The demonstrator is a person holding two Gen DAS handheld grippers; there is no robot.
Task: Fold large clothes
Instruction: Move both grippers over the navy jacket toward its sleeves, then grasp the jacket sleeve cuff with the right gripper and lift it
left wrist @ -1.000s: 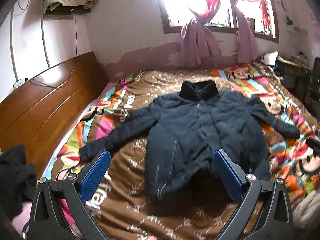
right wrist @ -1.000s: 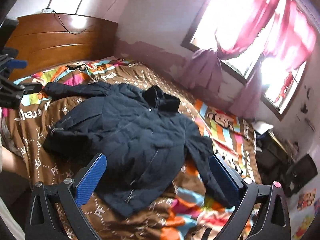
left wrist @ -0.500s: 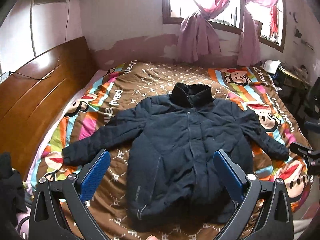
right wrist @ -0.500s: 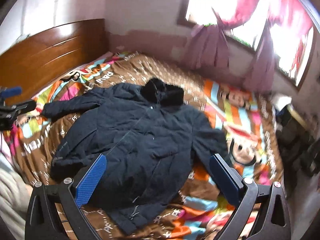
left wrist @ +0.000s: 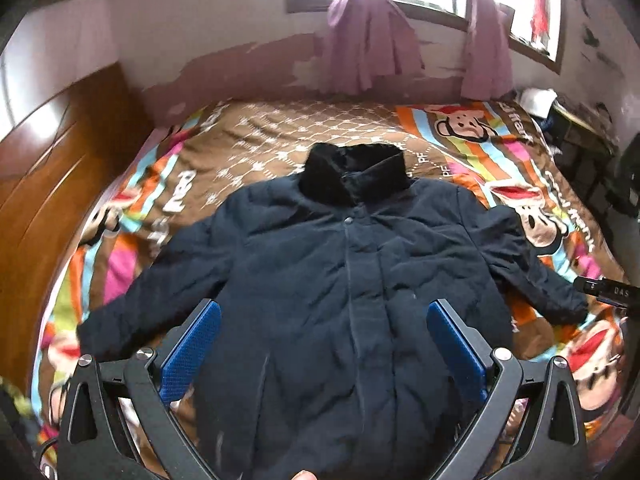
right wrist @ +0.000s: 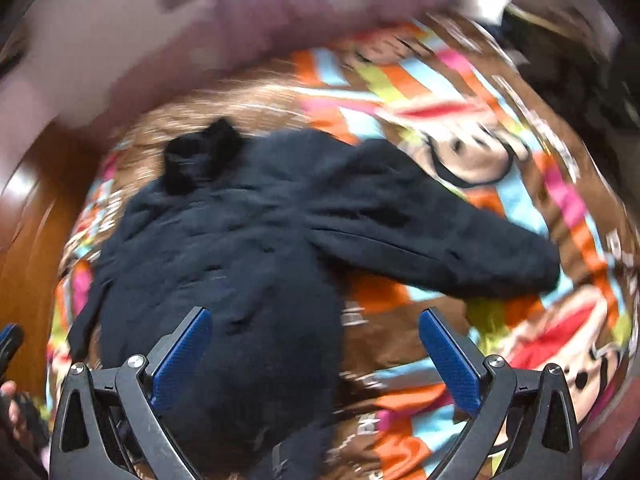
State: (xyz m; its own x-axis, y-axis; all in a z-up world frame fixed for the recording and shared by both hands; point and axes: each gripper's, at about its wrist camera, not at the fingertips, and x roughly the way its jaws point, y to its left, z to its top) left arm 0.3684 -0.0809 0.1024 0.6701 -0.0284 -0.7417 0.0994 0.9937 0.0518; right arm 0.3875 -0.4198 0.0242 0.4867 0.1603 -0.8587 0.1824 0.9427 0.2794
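Observation:
A dark navy padded jacket (left wrist: 344, 280) with a black fleece collar (left wrist: 356, 172) lies face up on the bed, both sleeves spread out sideways. My left gripper (left wrist: 324, 344) is open and empty above the jacket's lower front. My right gripper (right wrist: 312, 356) is open and empty above the jacket's right hem; that view is blurred. The jacket (right wrist: 224, 264) fills the left of the right wrist view, its right sleeve (right wrist: 440, 240) stretching toward the right. The right gripper's tip (left wrist: 604, 290) shows at the right edge of the left wrist view, near the right cuff.
The bed has a brown and striped cartoon-monkey cover (left wrist: 480, 132). A wooden headboard (left wrist: 44, 184) stands on the left. Pink curtains (left wrist: 372, 48) hang at the window on the far wall. Cluttered furniture (left wrist: 580, 128) stands at the far right.
Both grippers have moved in closer and tilted down over the jacket, which now looks larger. The right wrist view is blurred from quick motion toward the right sleeve. Both stay open.

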